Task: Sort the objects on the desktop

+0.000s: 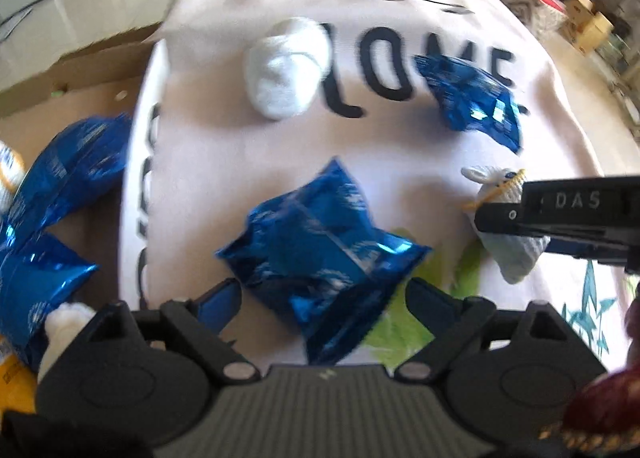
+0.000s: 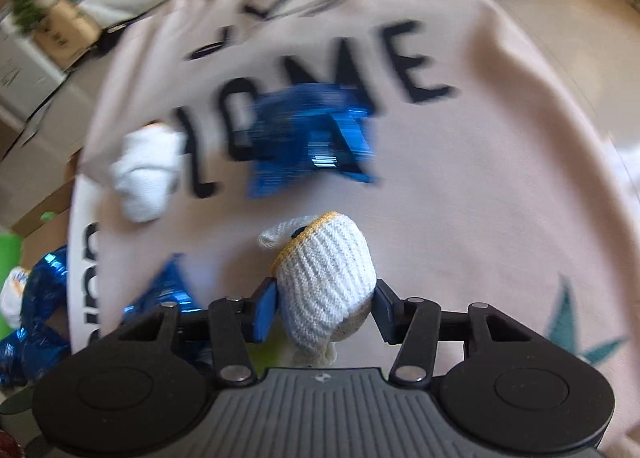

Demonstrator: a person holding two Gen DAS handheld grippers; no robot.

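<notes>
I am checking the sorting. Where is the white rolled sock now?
The white rolled sock lies on the printed cloth, beside the black lettering, in the upper middle of the left wrist view, left of a blue foil packet.

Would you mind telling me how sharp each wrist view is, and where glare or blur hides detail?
Left wrist view: mild motion blur; the blue foil packet between the open left gripper's fingers throws bright glare streaks, and fisheye bends the cloth. Right wrist view: the far foil packet and lettering smear heavily, while the knitted sock roll clamped in the right gripper stays crisp.
</notes>
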